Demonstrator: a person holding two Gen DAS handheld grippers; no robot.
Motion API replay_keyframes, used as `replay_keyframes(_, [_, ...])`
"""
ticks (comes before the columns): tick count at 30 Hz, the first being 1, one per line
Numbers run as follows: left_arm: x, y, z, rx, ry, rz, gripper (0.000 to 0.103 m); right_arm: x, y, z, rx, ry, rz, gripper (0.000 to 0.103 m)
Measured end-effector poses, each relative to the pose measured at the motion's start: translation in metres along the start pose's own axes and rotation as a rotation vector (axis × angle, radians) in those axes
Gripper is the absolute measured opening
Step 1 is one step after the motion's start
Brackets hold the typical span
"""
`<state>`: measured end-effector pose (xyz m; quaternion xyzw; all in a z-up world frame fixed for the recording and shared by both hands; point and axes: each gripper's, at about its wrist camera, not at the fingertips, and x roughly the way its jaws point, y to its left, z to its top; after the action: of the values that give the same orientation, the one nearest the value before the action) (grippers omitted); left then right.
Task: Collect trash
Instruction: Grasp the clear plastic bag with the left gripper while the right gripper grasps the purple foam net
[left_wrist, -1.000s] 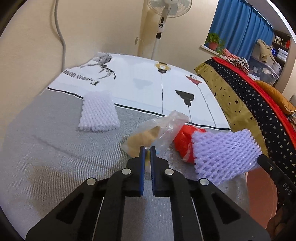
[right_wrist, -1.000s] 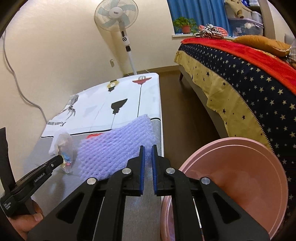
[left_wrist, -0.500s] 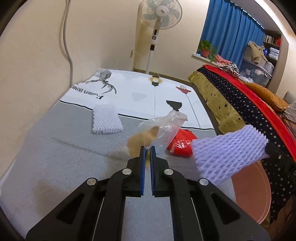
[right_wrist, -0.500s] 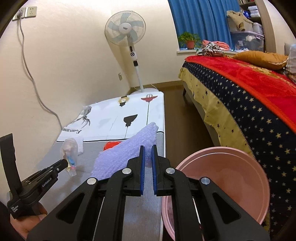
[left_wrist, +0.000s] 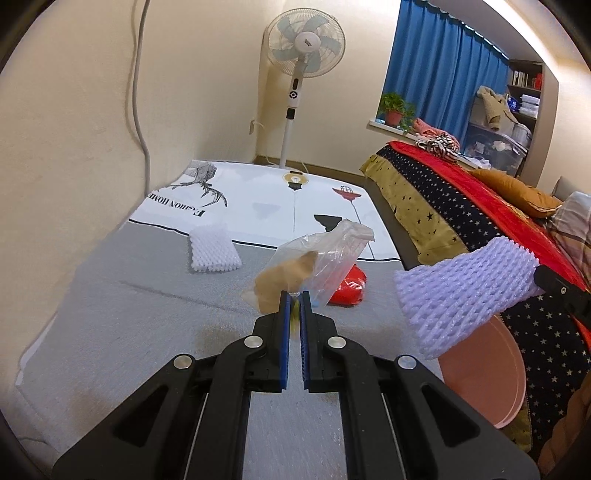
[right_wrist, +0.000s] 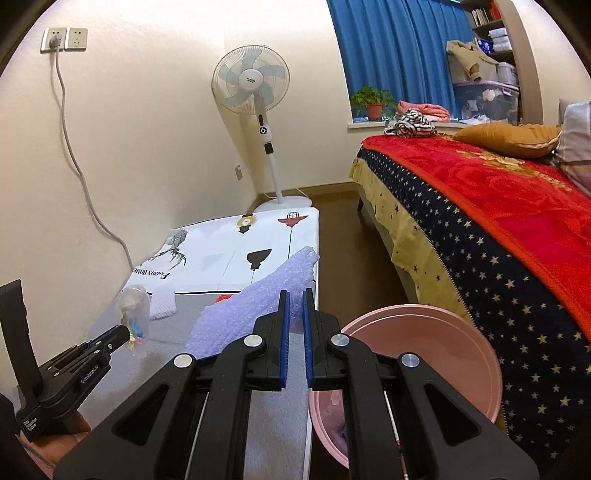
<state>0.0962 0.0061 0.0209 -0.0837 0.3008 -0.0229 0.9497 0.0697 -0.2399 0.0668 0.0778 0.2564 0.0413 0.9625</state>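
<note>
Beside the bed, right tongs (right_wrist: 294, 295) clamp a purple foam net (right_wrist: 255, 310) just left of the pink basin (right_wrist: 424, 328); left tongs (left_wrist: 294, 295) (farther off) pinch a clear bag (left_wrist: 314, 266).

Foam net (left_wrist: 213, 250) on the mat (left_wrist: 147, 314), wrapper (left_wrist: 349, 288) right of it, basin (right_wrist: 424, 354) beside the mat's right edge

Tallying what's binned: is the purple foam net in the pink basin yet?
Out. Right gripper holds the purple foam net above the table, beside the pink basin.
</note>
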Motion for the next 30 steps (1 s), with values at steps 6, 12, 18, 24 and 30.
replay_keyframes(6, [-0.013, -0.004, -0.002, 0.015, -0.016, -0.009, 0.005, -0.016, 0.002, 0.000, -0.019, -0.019, -0.009, 0.007])
replay_keyframes(12, [-0.018, -0.009, -0.003, 0.018, -0.023, -0.019, 0.005, -0.029, -0.001, -0.001, -0.021, -0.031, -0.022, 0.007])
replay_keyframes(18, [-0.019, -0.014, -0.003, 0.026, -0.027, -0.033, 0.005, -0.038, -0.009, 0.000, -0.010, -0.043, -0.039, 0.007])
replay_keyframes(24, [-0.018, -0.021, -0.004, 0.035, -0.030, -0.047, 0.005, -0.042, -0.016, 0.002, -0.004, -0.053, -0.057, 0.007])
replay_keyframes(30, [-0.017, -0.026, -0.004, 0.043, -0.032, -0.055, 0.005, -0.045, -0.024, 0.004, 0.009, -0.058, -0.079, 0.007])
